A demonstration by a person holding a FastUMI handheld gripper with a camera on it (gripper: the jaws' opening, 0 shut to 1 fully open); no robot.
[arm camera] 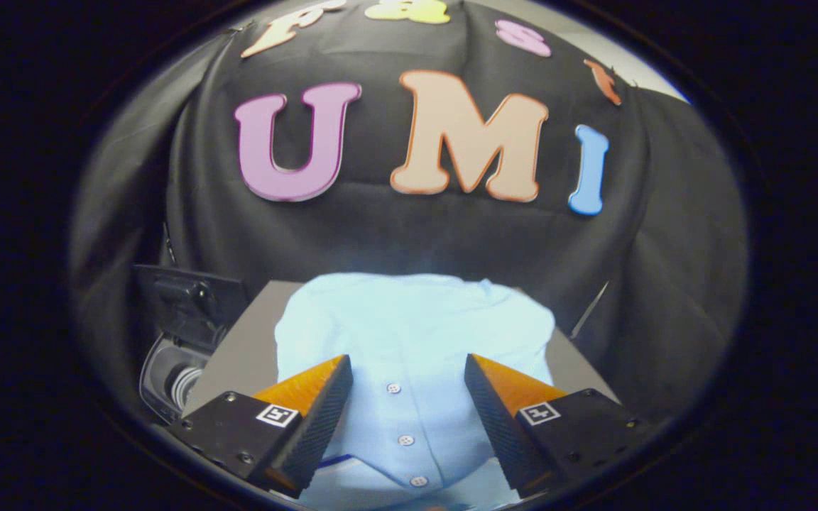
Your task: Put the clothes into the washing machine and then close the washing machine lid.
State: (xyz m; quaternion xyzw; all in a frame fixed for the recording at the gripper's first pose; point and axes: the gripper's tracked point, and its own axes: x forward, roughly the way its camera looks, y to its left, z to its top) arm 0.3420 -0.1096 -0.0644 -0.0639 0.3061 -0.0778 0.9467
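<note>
A folded light blue buttoned shirt lies on a grey table, stretching from between my fingers to well beyond them. My gripper is open, hovering over the shirt's near part with a row of white buttons showing in the gap. Its orange-and-black fingers stand apart on either side of the button row and do not press the cloth. To the left of the table, lower down, sits the washing machine with its dark lid raised and the drum opening showing.
The black cloth wall hangs close behind the table and wraps round both sides. The table's left edge runs next to the open washer. A thin dark rod leans by the table's far right corner.
</note>
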